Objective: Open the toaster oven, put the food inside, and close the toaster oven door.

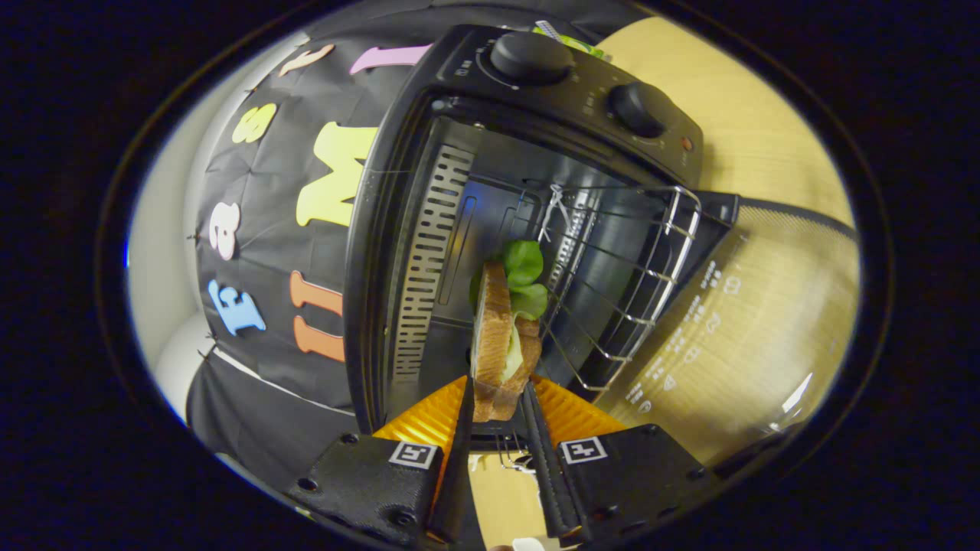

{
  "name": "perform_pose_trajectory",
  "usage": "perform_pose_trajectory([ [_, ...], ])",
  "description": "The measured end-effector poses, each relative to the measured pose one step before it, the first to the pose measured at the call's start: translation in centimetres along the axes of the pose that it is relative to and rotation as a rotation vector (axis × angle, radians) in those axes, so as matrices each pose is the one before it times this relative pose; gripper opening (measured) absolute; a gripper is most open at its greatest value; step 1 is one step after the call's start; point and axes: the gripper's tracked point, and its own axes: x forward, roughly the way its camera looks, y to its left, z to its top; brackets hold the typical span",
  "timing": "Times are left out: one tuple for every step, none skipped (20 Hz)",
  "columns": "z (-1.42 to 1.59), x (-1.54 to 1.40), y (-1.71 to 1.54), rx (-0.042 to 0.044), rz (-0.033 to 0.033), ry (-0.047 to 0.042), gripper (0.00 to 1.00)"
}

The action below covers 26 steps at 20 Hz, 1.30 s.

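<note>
The gripper (499,409) clamps a sandwich (501,344) between both fingers, just before the open toaster oven (536,214) and its wire rack (628,283).

The wooden table (758,99) carries the open toaster oven (536,153).

Tongs (501,398) rolled sideways, fingers (462,428) nearly closed, clamping a sandwich (501,337)

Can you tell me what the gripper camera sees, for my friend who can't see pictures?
The gripper holds a sandwich with green leaves between its two fingers, just inside the open toaster oven. A wire rack sits beside it.
</note>
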Motion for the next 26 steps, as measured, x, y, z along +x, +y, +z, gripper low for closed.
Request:
perform_pose_trajectory([
  [0.551, 0.319, -0.383, -0.0529, -0.03275, -0.01854, 0.46],
  [0.218, 0.408, -0.329, -0.05313, -0.0143, -0.01649, 0.46],
  [-0.066, 0.409, 0.371, -0.03481, 0.00436, 0.00622, 0.46],
  [-0.558, 0.287, 0.037, -0.05304, -0.00268, 0.02927, 0.46],
  [0.191, 0.042, -0.091, -0.05182, -0.00544, -0.0088, 0.46],
  [-0.386, 0.291, -0.132, -0.06339, -0.0056, 0.0203, 0.47],
  [-0.251, 0.049, 0.031, -0.06443, -0.0069, 0.0148, 0.48],
  [-0.286, -0.065, 0.11, -0.08401, -0.00393, 0.02284, 0.49],
  [-0.511, -0.07, 0.154, -0.09143, -0.00072, 0.031, 0.52],
  [-0.132, -0.081, -0.223, -0.08814, -0.02428, 0.00609, 0.54],
  [0.157, 0.184, 0.326, -0.07226, -0.01403, 0.00377, 0.68],
  [-0.012, -0.635, -0.163, -0.068, -0.03254, 0.00507, 0.77],
  [-0.1, 0.243, -0.291, -0.06993, -0.04106, 0.00242, 0.89],
  [-0.071, -0.155, -0.482, -0.07065, -0.04183, -0.00299, 1.0],
  [-0.248, -0.078, -0.49, -0.06522, -0.03468, -0.00576, 1.0],
  [-0.376, -0.049, -0.579, -0.05844, -0.03739, 0.00381, 1.0],
  [-0.499, -0.221, -0.431, -0.04461, -0.02614, 0.00308, 1.0],
  [-0.363, -0.076, -0.134, -0.02954, -0.00711, -0.00227, 1.0],
  [-0.386, -0.159, 0.233, -0.01544, 0.0055, 0.00689, 1.0],
  [-0.414, -0.495, 0.209, -0.0115, 0.00621, 0.00649, 1.0],
  [-0.559, -0.669, 0.379, -0.00686, 0.00544, 0.01315, 1.0],
  [-0.724, -0.691, 0.099, -0.00677, -0.01854, 0.02232, 1.0],
  [-0.786, -1.061, -0.091, -0.01563, -0.01629, 0.01871, 1.0],
  [-0.573, -0.92, 0.171, -0.01873, -0.00438, 0.0043, 1.0],
  [-0.72, -0.354, -0.158, -0.02144, -0.00061, 0.00687, 1.0],
  [-0.863, -0.8, 0.004, -0.0053, 0.00577, 0.00913, 1.0],
])
